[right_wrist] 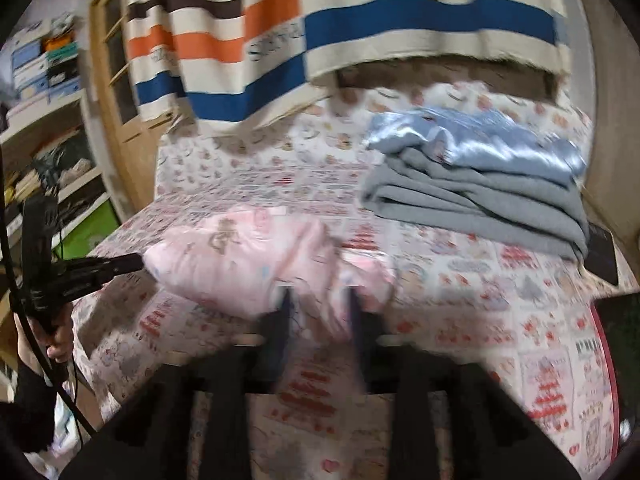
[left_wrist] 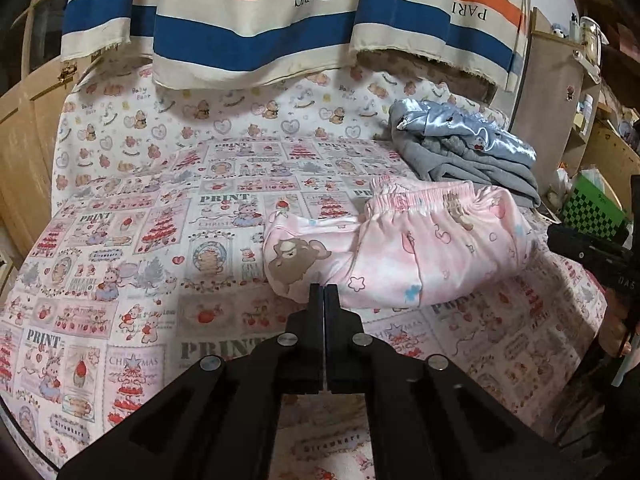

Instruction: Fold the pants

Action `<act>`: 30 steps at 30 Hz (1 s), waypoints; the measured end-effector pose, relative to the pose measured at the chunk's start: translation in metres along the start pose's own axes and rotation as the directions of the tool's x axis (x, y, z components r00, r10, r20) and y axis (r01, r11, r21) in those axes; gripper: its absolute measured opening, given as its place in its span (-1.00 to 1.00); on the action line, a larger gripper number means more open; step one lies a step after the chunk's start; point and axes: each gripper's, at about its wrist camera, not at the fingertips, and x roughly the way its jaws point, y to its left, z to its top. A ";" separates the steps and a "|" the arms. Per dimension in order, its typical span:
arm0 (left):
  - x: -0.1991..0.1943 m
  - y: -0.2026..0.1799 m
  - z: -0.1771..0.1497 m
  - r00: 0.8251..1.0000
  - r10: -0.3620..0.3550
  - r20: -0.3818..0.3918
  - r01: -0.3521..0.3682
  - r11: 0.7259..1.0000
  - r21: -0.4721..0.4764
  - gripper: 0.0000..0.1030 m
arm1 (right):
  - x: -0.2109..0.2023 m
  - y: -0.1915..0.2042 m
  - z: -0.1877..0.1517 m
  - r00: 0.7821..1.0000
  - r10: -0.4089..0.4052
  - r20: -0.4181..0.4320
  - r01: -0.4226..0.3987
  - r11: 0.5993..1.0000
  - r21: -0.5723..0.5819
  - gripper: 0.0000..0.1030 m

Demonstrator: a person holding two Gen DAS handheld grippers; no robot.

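Note:
Pink pants (left_wrist: 400,252) with bear prints lie folded in a bundle on the bed, waistband at the far side. My left gripper (left_wrist: 323,292) is shut and empty, its tips just at the pants' near edge. In the blurred right wrist view the pants (right_wrist: 256,264) lie just ahead, and my right gripper (right_wrist: 318,300) is open with its fingers at the pants' near edge, cloth between them. The left gripper also shows in the right wrist view (right_wrist: 132,262) at the pants' left end. The right gripper shows at the right edge of the left wrist view (left_wrist: 592,252).
A stack of folded grey and shiny blue clothes (left_wrist: 468,144) sits at the back right of the bed (left_wrist: 140,240). A striped cloth (left_wrist: 280,20) hangs over the headboard. Shelves (right_wrist: 48,120) and a wooden cabinet (left_wrist: 24,152) flank the bed.

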 end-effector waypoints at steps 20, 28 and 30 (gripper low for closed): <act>-0.017 0.013 -0.004 0.998 0.041 0.042 -0.040 0.999 -0.014 -1.00 | 0.040 -0.020 -0.004 0.986 -0.118 -0.118 0.129 0.988 0.088 -0.95; -0.011 -0.017 0.025 0.995 -0.040 0.094 0.040 0.999 0.005 -0.94 | 0.009 -0.005 0.025 0.997 -0.075 0.023 0.072 0.992 0.107 -0.77; -0.001 -0.027 0.033 0.995 -0.066 0.080 0.066 0.998 0.004 -0.85 | 0.016 0.003 0.033 0.999 -0.043 0.028 0.040 0.994 0.102 -0.75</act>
